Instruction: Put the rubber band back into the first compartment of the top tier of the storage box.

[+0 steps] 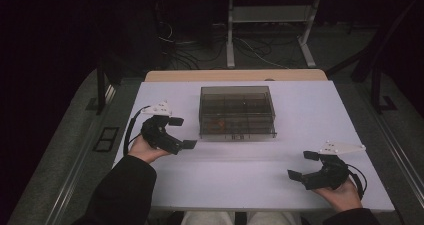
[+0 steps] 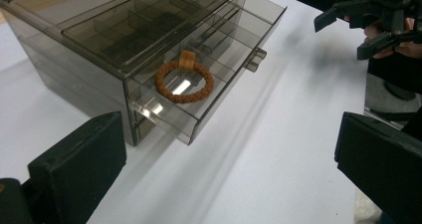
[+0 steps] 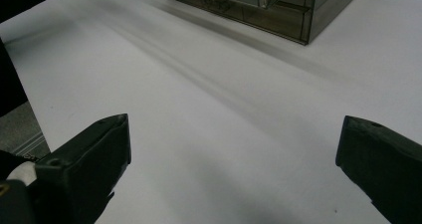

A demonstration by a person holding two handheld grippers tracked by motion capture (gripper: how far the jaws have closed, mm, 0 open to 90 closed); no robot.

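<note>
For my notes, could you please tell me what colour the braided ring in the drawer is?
Orange-brown; the ring shows best in the left gripper view.

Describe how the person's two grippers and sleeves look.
Both grippers are black, each with two blocky, flat-ended fingers. The left gripper carries a pale grey three-cornered plate on top, and a black cable loops from it. The right gripper has a like plate and a black cable curling beside the hand. The sleeves are dark, probably black.

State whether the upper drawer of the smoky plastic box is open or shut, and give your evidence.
Partly open: the upper drawer juts out past the box front, exposing the brown ring lying inside.
</note>
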